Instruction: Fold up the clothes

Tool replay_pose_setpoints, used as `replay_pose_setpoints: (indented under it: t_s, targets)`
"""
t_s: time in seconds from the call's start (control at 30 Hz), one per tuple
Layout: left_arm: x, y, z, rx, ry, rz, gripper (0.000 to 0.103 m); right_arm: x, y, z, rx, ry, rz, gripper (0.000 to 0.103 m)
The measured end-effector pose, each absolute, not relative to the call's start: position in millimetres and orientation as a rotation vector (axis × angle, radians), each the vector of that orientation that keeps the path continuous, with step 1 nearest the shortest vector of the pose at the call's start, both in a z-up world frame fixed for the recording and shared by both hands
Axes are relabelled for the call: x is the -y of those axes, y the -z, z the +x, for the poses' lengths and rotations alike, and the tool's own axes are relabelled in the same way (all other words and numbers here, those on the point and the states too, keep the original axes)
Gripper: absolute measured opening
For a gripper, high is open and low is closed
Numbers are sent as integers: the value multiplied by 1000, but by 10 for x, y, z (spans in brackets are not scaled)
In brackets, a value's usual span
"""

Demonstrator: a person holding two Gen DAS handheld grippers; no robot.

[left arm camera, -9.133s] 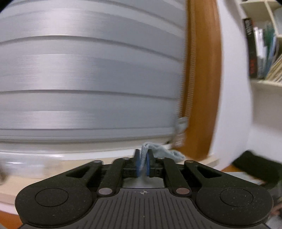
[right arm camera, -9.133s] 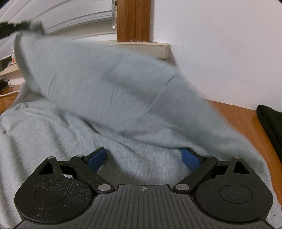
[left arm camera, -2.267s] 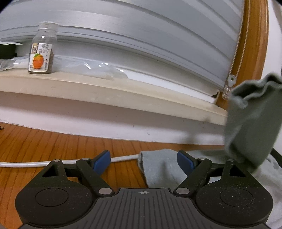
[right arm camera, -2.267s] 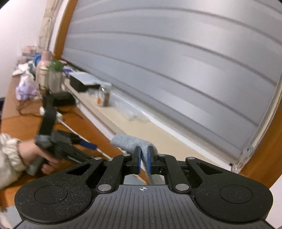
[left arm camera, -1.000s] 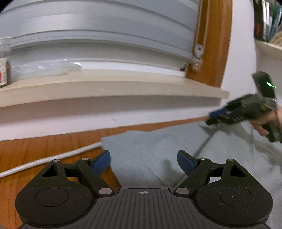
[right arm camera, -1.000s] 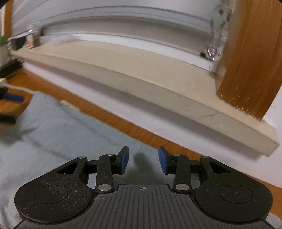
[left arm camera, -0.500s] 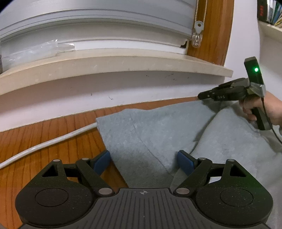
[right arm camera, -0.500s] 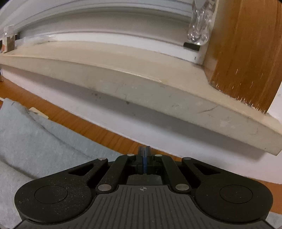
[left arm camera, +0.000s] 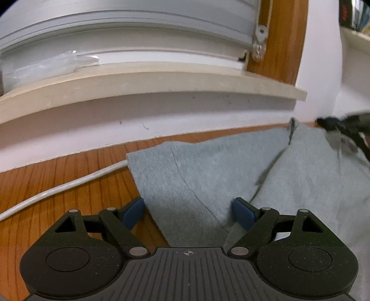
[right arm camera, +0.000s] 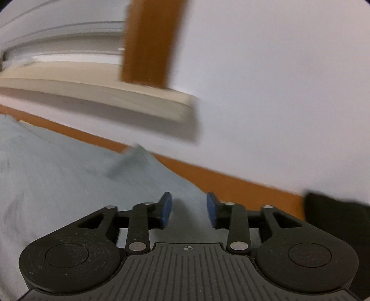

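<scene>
A grey garment (left arm camera: pixel 219 171) lies on the wooden table (left arm camera: pixel 69 171), with a folded layer on its right side. My left gripper (left arm camera: pixel 188 213) is open, low over the garment's left edge, with nothing between its fingers. My right gripper (right arm camera: pixel 189 211) is open over the garment's (right arm camera: pixel 57 176) far right corner and holds nothing. The right gripper also shows blurred at the right edge of the left wrist view (left arm camera: pixel 346 129), above the garment.
A white cable (left arm camera: pixel 57 187) runs across the table left of the garment. A window sill (left arm camera: pixel 138 83) and white wall stand behind. A dark cloth (right arm camera: pixel 335 215) lies at the right of the table. Books sit on a shelf (left arm camera: pixel 353 14) at the upper right.
My right gripper has opened and let go of the garment, and swung right along its far edge. My left gripper has stayed open and shifted slightly forward.
</scene>
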State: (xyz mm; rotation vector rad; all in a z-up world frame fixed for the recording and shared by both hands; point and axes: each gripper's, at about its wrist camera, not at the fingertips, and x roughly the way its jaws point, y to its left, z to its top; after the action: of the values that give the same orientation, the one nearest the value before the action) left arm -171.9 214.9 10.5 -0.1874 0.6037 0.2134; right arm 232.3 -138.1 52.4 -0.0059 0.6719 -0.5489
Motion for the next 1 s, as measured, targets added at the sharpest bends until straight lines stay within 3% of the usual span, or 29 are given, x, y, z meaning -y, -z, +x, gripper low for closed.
replay_pose_setpoints:
  t_s: [0.2,0.27,0.43,0.5,0.83,0.93,0.97,1.0]
  targets:
    - [-2004,-419,-1442,-539,-159,-229,60,1636,-387,1536,-590,567,200,37]
    - [-1879,-581,-1209,-532,-85,-257,58,1703,-360,1425,-552,548,290,37]
    - [-1268,-748,-289,-585,58,-164,60,1792,-324,1490,-494,502,439,38]
    - [-1040,-711,88,-621,92,-124,60,1861,-297,1576,-488,518,479,45]
    - [-620,-227,1151,-726,128,-117,64,2274,-74,1615,-422,551,639,49]
    - [-618,-143,1249,-737,145,-127,60,2309,-64,1561,-393,538,646,38]
    - [-611,-122,1268,-734,147,-126,57,2317,-62,1543,-388,530,646,29]
    - [-602,-112,1296,-726,157,-120,38,2316,-61,1525,-391,518,637,11]
